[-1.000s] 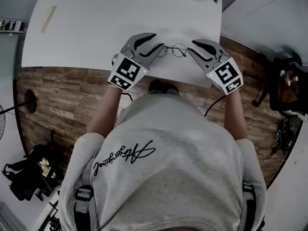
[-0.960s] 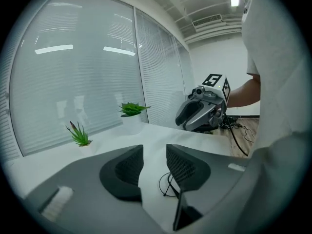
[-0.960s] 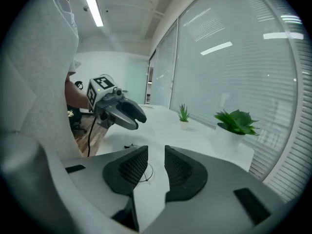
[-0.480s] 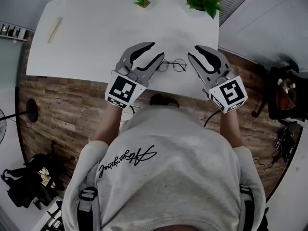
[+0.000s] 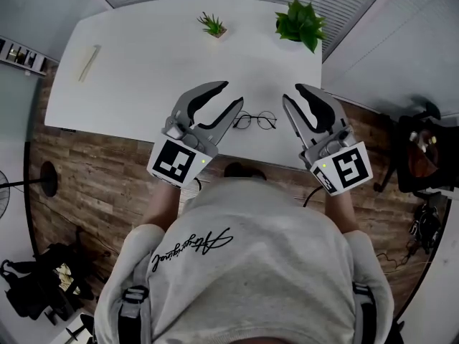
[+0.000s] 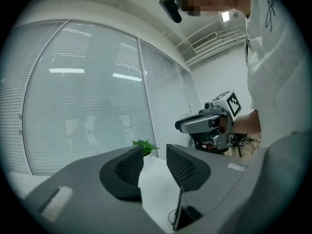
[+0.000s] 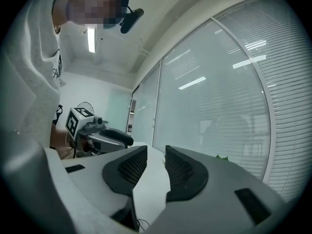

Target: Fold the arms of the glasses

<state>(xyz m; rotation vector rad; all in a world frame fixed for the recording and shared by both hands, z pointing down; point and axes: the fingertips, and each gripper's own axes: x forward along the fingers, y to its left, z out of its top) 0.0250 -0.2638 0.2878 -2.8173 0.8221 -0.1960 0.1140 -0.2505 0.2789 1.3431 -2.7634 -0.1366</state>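
The thin wire-framed glasses lie on the white table near its front edge, and neither gripper touches them. Their arms are too small to make out. My left gripper hovers above the table just left of the glasses, open, with nothing between its jaws. My right gripper hovers just right of them, also open and empty. In the left gripper view the left gripper shows only table between its jaws, with the right gripper across from it. The right gripper view shows the same for the right gripper.
Two potted plants stand at the table's far edge. A pale stick lies at the far left. Wooden floor surrounds the table, with dark equipment at the right and a bag at the lower left.
Both grippers have lifted up and away from the ends of the glasses. The glasses stay lying on the table between them.
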